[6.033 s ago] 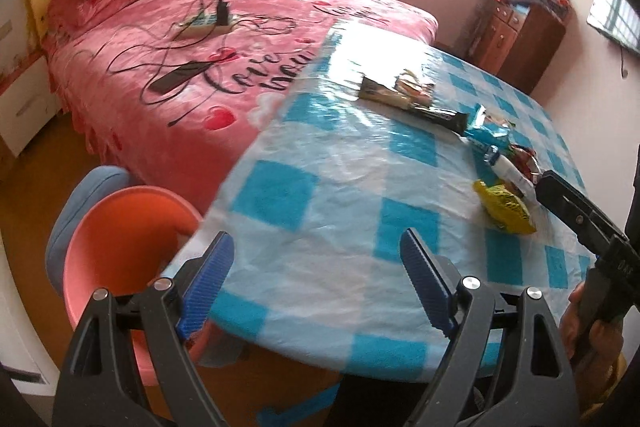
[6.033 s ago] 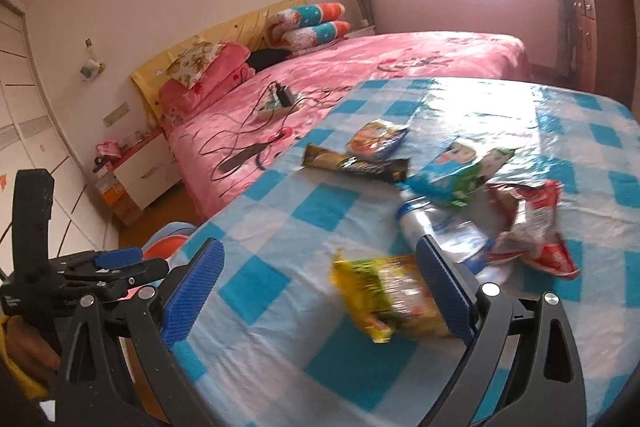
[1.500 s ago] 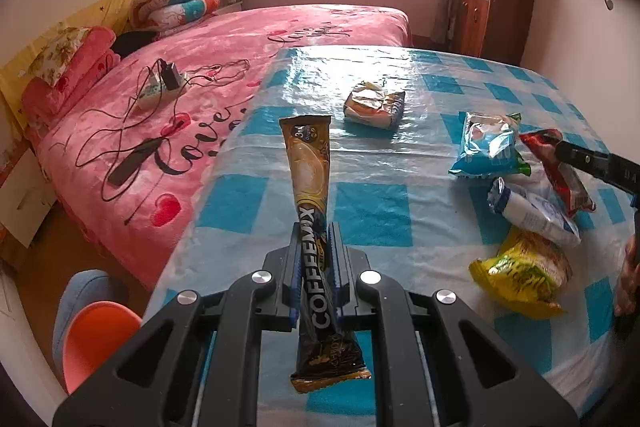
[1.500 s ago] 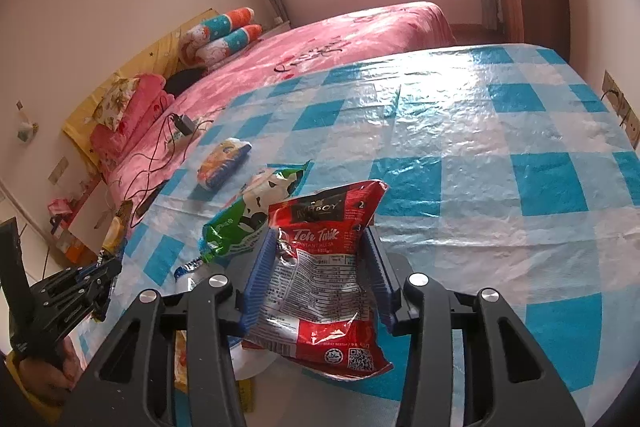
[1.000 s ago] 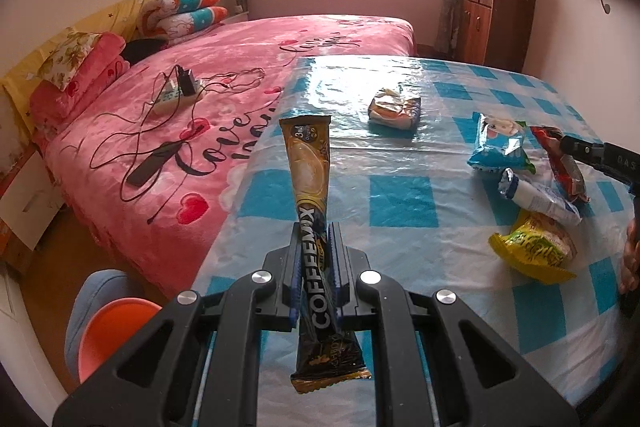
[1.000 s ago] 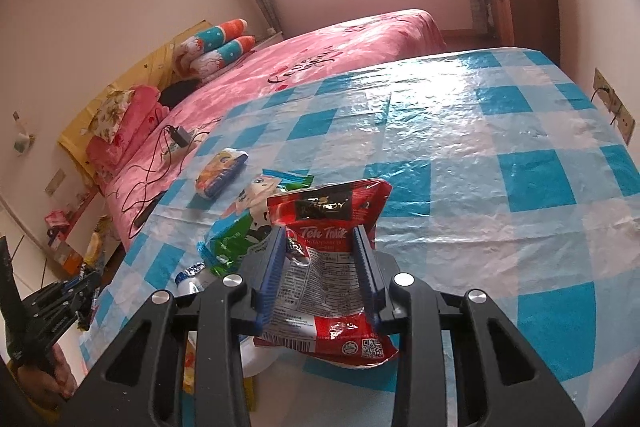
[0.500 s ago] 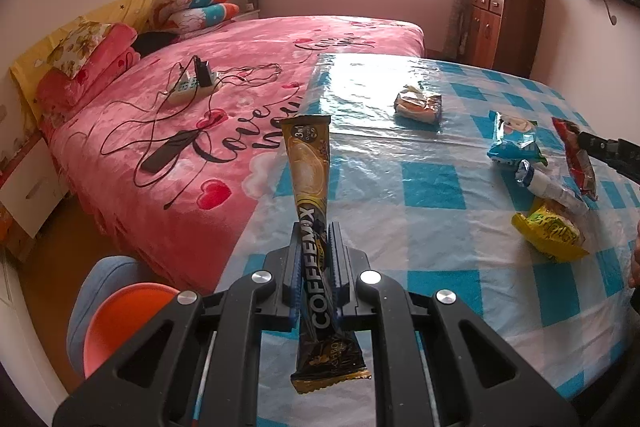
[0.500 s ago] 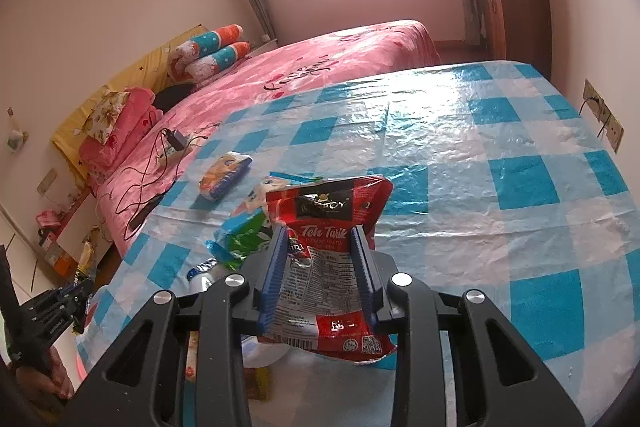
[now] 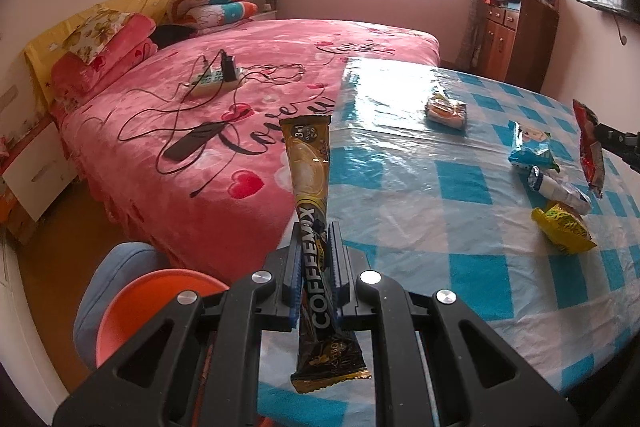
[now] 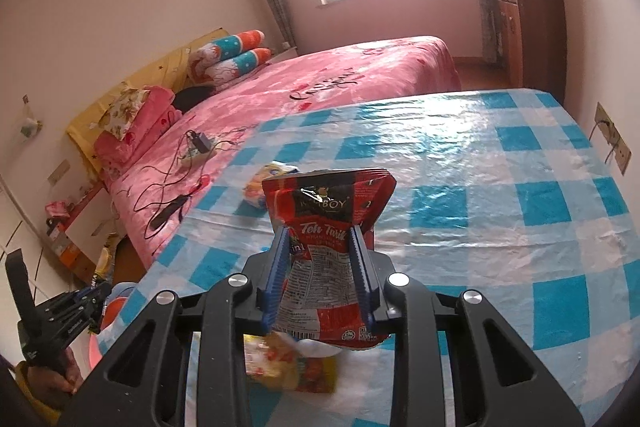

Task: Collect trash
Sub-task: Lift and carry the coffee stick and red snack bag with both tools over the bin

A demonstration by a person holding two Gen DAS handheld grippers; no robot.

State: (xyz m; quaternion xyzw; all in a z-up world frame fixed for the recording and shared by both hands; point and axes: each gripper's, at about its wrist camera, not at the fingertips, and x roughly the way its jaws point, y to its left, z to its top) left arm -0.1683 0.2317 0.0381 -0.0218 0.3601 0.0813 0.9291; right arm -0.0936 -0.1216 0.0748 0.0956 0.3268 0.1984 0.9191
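Observation:
My left gripper is shut on a long brown-and-gold coffee-mix stick, held upright over the table's left edge. An orange bin stands on the floor below and to the left. My right gripper is shut on a red tea packet, lifted above the blue-checked table. In the left wrist view the same red packet hangs at the far right. A yellow packet, a white bottle, a blue packet and an orange packet lie on the table.
A pink bed touches the table's left side, with a power strip, cables and a remote on it. A blue cushion sits by the bin. A wooden cabinet stands at the far wall. A wall socket is right of the table.
My left gripper has drawn back toward the table's near left edge with the stick; the bin shows larger. My right gripper has risen with the red packet clear of the table.

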